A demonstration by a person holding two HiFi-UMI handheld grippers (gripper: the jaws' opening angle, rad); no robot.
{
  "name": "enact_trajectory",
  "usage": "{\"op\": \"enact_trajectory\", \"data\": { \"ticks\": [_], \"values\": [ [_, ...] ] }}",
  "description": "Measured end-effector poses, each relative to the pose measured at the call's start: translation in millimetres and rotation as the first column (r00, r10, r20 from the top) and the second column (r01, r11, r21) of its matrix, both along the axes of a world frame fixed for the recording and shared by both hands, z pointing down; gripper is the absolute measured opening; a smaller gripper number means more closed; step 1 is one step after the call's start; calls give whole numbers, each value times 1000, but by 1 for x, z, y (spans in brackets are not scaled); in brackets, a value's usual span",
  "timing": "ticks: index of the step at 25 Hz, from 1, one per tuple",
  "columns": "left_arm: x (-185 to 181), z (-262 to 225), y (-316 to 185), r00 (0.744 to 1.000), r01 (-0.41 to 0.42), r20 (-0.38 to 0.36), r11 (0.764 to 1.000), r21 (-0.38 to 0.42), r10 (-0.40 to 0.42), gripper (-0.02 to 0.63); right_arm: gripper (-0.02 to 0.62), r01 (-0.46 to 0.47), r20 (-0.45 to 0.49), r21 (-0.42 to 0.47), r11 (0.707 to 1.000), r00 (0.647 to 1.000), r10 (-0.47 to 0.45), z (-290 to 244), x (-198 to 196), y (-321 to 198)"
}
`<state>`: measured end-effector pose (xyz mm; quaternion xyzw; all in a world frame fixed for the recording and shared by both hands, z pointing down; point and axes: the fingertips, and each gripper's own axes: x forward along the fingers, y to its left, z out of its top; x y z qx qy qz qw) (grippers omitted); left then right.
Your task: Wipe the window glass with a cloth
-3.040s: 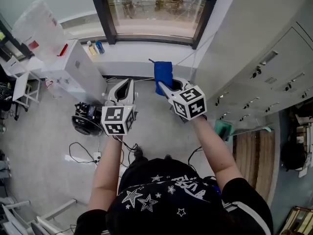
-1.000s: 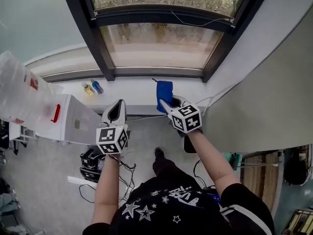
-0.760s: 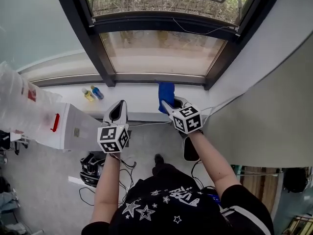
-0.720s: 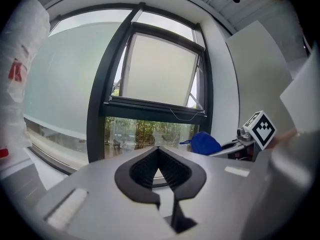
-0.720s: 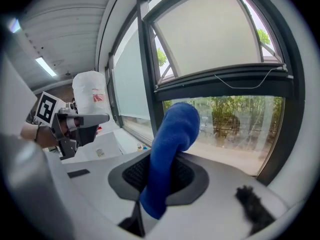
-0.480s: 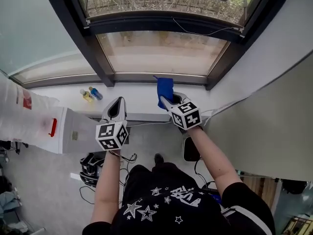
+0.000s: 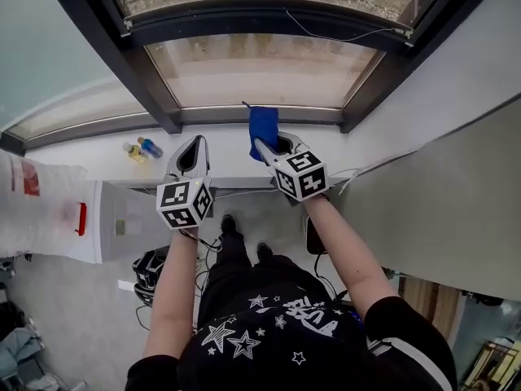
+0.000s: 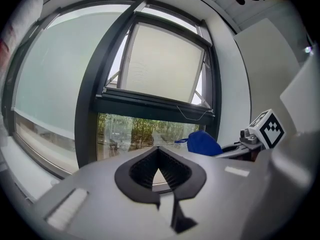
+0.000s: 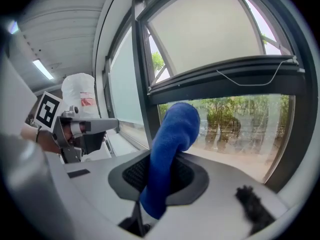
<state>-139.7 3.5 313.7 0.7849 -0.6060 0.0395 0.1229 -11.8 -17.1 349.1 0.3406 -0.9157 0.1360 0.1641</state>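
Observation:
A blue cloth [image 7: 263, 126] [image 9: 168, 146] [image 8: 202, 143] is pinched in my right gripper [image 7: 262, 147] [image 9: 162, 176], which is shut on it and held up just short of the lower window glass [image 7: 260, 72] [image 9: 235, 124] [image 8: 135, 131]. The cloth stands up out of the jaws, folded over at its top. My left gripper [image 7: 191, 151] [image 8: 159, 170] is raised beside it, to the left, shut with nothing between its jaws. A dark frame [image 7: 142, 96] runs round the pane, with a tilted upper sash [image 8: 165, 66] above.
A white sill [image 7: 122, 165] runs under the window, with two small bottles [image 7: 137, 148] on its left part. A white cabinet [image 7: 57, 218] stands at the left, a white wall [image 7: 456, 137] at the right. A thin cord [image 7: 342, 35] hangs across the frame's top.
Both grippers have risen and moved closer to the window over the last seconds. The right one still holds the blue cloth, now level with the pane's lower edge.

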Motion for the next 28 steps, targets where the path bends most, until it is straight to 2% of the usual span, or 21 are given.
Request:
{"op": "enact_trajectory", "data": {
  "ticks": [6, 15, 22, 28],
  "values": [
    [-25, 19, -51, 998, -66, 7, 998, -21, 66, 8, 74, -56, -25, -1, 998, 998, 56, 9, -26, -42],
    [-94, 46, -121, 998, -58, -15, 997, -53, 58, 8, 74, -50, -103, -9, 999, 993, 49, 34, -90, -100],
    [-152, 66, -164, 1000, 6, -23, 998, -62, -8, 8, 74, 17, -88, 8, 1000, 996, -16, 33, -172, -139],
    [-186, 54, -191, 999, 49, 2, 999, -16, -49, 8, 74, 122, -83, 49, 991, 990, -118, 25, -241, -177]
  ]
}}
